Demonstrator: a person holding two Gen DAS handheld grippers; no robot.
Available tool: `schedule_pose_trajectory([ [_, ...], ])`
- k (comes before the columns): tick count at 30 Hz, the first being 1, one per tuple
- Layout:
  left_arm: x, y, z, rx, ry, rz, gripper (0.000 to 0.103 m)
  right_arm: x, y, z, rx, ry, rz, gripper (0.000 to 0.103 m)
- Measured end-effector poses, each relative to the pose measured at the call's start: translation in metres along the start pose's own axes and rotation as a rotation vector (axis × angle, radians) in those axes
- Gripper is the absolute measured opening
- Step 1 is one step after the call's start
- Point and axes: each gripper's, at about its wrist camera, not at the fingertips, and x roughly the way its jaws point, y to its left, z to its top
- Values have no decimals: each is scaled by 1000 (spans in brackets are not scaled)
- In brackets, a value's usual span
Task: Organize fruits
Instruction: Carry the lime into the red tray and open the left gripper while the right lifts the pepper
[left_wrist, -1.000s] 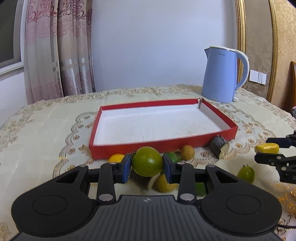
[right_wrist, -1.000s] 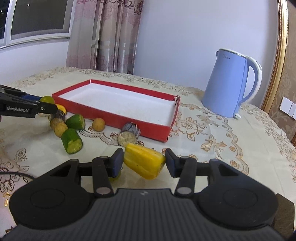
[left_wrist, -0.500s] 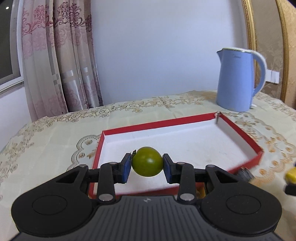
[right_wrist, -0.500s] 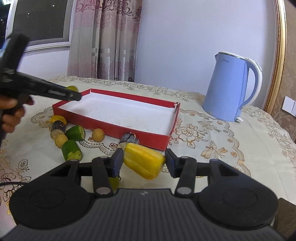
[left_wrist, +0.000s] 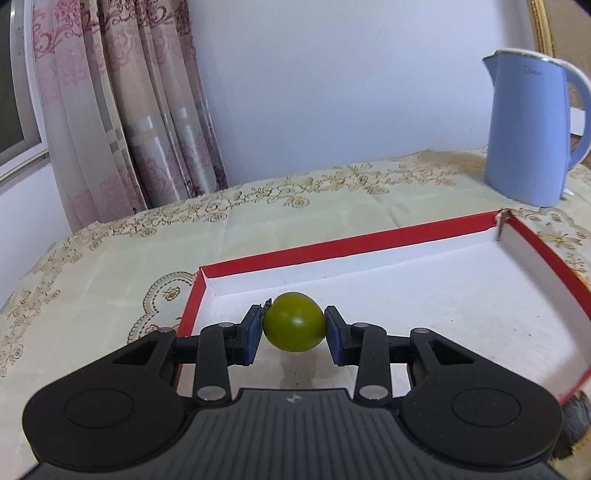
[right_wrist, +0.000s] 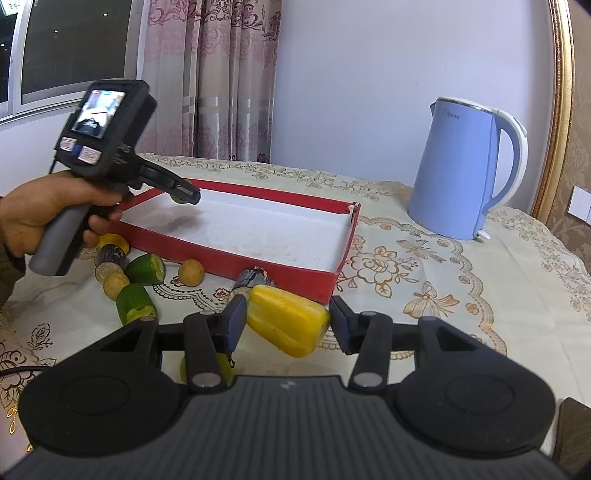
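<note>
My left gripper (left_wrist: 294, 334) is shut on a round green fruit (left_wrist: 294, 322) and holds it just above the white floor of the red tray (left_wrist: 343, 243), near its front left corner. In the right wrist view the left gripper (right_wrist: 184, 192) hangs over the tray (right_wrist: 258, 254). My right gripper (right_wrist: 287, 325) holds a yellow fruit piece (right_wrist: 288, 325) above the tablecloth, in front of the tray's near right corner; its left pad touches the piece, and a small gap shows at the right pad.
A blue kettle (right_wrist: 461, 170) stands behind the tray on the right. Loose fruit lies in front of the tray: two green pieces (right_wrist: 135, 302), two brown round fruits (right_wrist: 191, 272), dark-skinned pieces (right_wrist: 251, 277). A small green fruit (right_wrist: 221, 365) lies under my right gripper.
My left gripper lifted the green fruit from the table in front of the tray and carried it forward over the tray. My right gripper stayed nearly still with the yellow piece.
</note>
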Motion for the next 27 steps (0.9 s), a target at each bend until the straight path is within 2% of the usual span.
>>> schedule_pose_trajectory([
  [12, 36, 6, 11, -17, 62, 47, 36, 4, -2, 0, 11, 4, 12, 46],
  [20, 38, 10, 14, -44, 72, 62, 38, 4, 1, 1, 10, 1, 15, 46],
  [27, 31, 11, 14, -42, 55, 81, 51, 7, 4, 3, 1, -1, 19, 46],
])
